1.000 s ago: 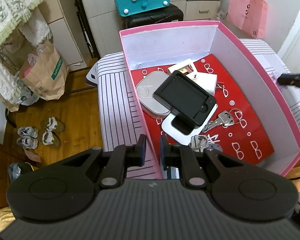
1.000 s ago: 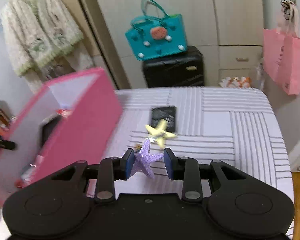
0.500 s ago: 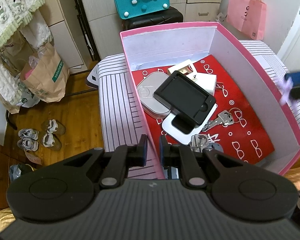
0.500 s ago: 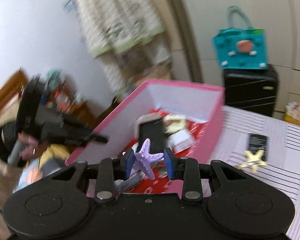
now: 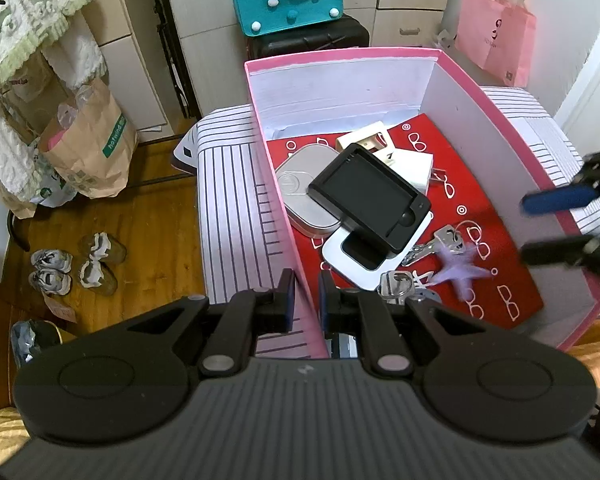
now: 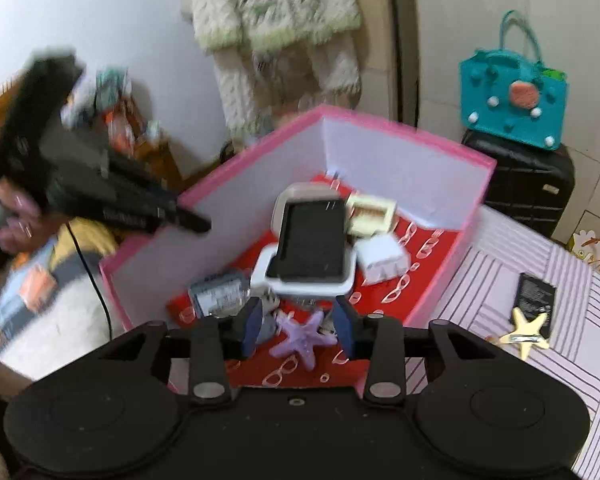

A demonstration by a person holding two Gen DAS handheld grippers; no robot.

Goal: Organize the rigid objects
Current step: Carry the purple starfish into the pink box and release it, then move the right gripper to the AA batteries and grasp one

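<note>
A: How is the left gripper (image 5: 304, 294) seen?

B: Its jaws are closed down on the near wall of the pink box (image 5: 340, 60), one finger outside and one inside, at about 6 o'clock of the box in the left wrist view. The wall is pinched between the pads.

A: And the right gripper (image 6: 300, 326)?

B: Its jaws are opening. The purple starfish (image 6: 304, 336) is seen between the blue pads, but a gap is visible on each side of it, so it is not pressed. In the left wrist view the right gripper (image 5: 556, 224) enters at 3 o'clock, over the right wall of the box, and the purple starfish (image 5: 462, 270) appears blurred over the red patterned floor, at about 4 o'clock of the box interior, just beside the keys (image 5: 440, 242). Whether it is resting on the floor cannot be told.

A: What else is held by the box?

B: A black phone-shaped case (image 5: 366, 196) is laid across a white case (image 5: 356, 258), with a grey rounded tin (image 5: 304, 184) at 9 o'clock of it and a white carton (image 5: 410, 168) at 1 o'clock.

A: And outside?

B: On the striped cloth (image 6: 540, 360), at 3 o'clock in the right wrist view, a yellow star clip (image 6: 528, 330) is seen touching a black battery (image 6: 536, 292).
</note>
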